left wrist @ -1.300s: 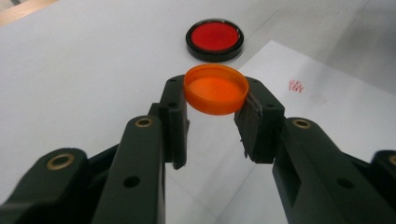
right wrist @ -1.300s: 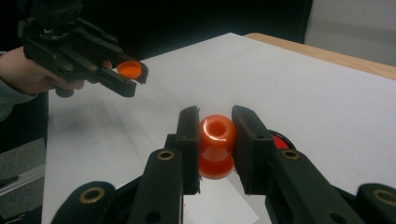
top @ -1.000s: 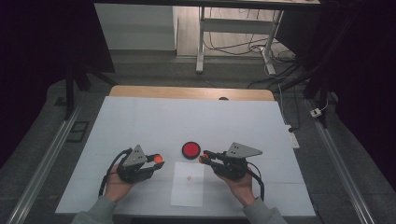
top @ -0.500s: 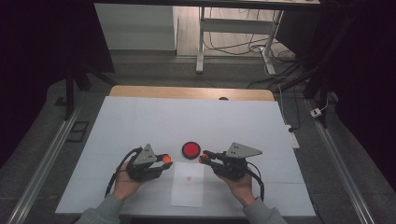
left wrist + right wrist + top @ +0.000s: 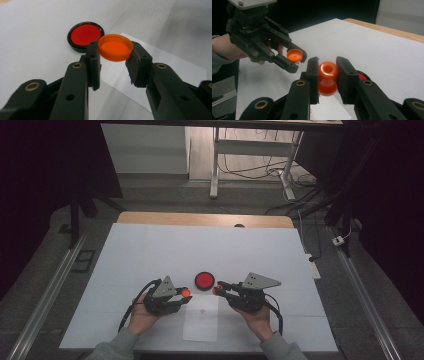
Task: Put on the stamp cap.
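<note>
- Grippers face each other over the white surface (image 5: 150,255).
- Left gripper (image 5: 115,53) clamps an orange cap (image 5: 115,47) (hollow side up).
- Right gripper (image 5: 327,72) clamps an orange bottle (image 5: 327,78) — mouth open.

A: Orange cap (image 5: 115,47) sits level, hollow side up, pinched at its rim just above the white paper.

B: And the orange bottle (image 5: 327,77), narrow-waisted, mouth open toward the camera, is gripped at its neck.
</note>
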Action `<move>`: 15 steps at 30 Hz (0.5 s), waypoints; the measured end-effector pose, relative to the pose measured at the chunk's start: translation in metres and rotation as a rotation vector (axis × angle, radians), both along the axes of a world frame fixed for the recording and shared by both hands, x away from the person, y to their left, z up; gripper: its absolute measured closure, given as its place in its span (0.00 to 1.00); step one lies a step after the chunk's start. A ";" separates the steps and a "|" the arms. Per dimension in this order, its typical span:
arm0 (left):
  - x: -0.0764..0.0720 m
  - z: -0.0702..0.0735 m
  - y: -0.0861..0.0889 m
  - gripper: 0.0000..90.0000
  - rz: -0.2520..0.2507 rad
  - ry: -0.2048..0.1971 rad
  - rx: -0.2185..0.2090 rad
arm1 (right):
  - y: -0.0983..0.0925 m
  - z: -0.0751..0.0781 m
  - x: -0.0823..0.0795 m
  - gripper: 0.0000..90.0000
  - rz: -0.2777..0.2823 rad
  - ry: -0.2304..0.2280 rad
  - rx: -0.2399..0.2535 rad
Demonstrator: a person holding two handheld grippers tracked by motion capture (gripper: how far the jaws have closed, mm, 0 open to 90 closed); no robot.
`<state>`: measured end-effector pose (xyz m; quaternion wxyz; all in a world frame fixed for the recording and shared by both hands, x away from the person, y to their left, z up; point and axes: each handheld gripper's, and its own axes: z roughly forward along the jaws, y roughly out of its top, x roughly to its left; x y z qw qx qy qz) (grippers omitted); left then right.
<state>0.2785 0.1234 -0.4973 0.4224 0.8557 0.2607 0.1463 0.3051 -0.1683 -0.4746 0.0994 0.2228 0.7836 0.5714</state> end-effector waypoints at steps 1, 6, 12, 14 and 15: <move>0.000 0.000 -0.001 0.71 -0.005 0.001 0.001 | 0.000 0.000 0.000 0.80 -0.001 -0.001 0.001; 0.000 -0.001 -0.008 0.71 -0.017 0.004 0.005 | 0.000 0.000 0.000 0.80 0.000 -0.002 0.001; 0.002 -0.003 -0.017 0.71 -0.033 0.009 0.010 | 0.000 0.000 0.000 0.80 -0.001 -0.002 0.002; 0.002 -0.003 -0.020 0.71 -0.039 0.010 0.012 | 0.000 0.000 0.000 0.80 -0.002 -0.004 0.003; 0.002 -0.003 -0.021 0.71 -0.043 0.010 0.014 | 0.000 0.001 0.000 0.80 -0.002 -0.005 0.003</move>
